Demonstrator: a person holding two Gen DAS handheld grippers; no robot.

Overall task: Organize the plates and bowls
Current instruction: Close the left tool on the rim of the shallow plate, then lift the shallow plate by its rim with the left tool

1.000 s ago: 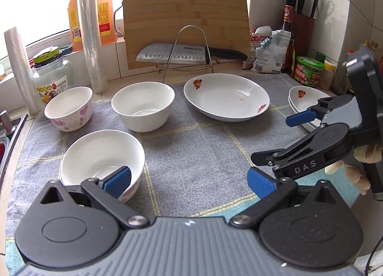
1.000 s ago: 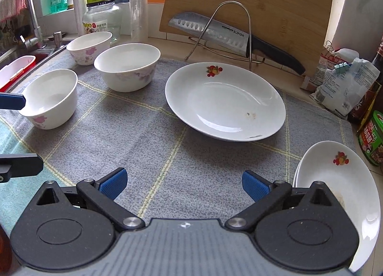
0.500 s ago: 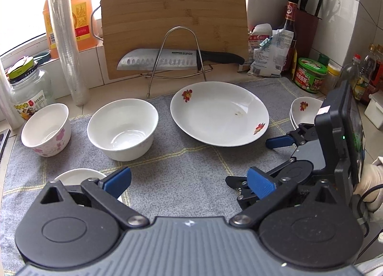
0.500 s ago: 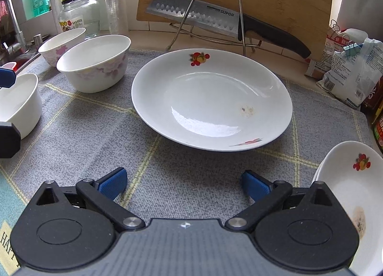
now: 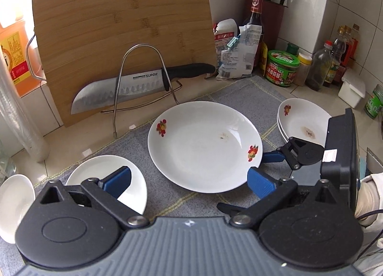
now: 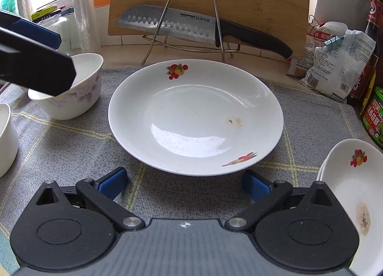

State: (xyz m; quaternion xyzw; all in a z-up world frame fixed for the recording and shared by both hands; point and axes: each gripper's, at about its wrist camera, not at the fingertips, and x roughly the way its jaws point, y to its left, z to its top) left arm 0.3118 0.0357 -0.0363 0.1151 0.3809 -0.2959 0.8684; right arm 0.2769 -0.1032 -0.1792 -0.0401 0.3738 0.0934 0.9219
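Both grippers have advanced toward the large white floral-print plate (image 6: 195, 118) on the grey checked cloth (image 6: 71, 154). Right gripper (image 6: 184, 182) and left gripper (image 5: 189, 180) gape empty. 2 stacked stained white dishes (image 5: 302, 123) sit right; white bowl (image 6: 71, 91) left.

The large plate (image 6: 196, 118) is white with red and yellow fruit prints on its rim and a brownish speck inside. The smaller plates (image 6: 354, 180) are white with the same print. One bowl (image 6: 79, 91) is white with a faint, perhaps lilac, floral pattern. The cloth (image 6: 71, 146) is grey with pale yellow checks. The cutting board (image 5: 119, 36) is tan bamboo, and the knife (image 5: 134, 84) has a black handle. Both grippers are black with blue pads (image 6: 112, 184).
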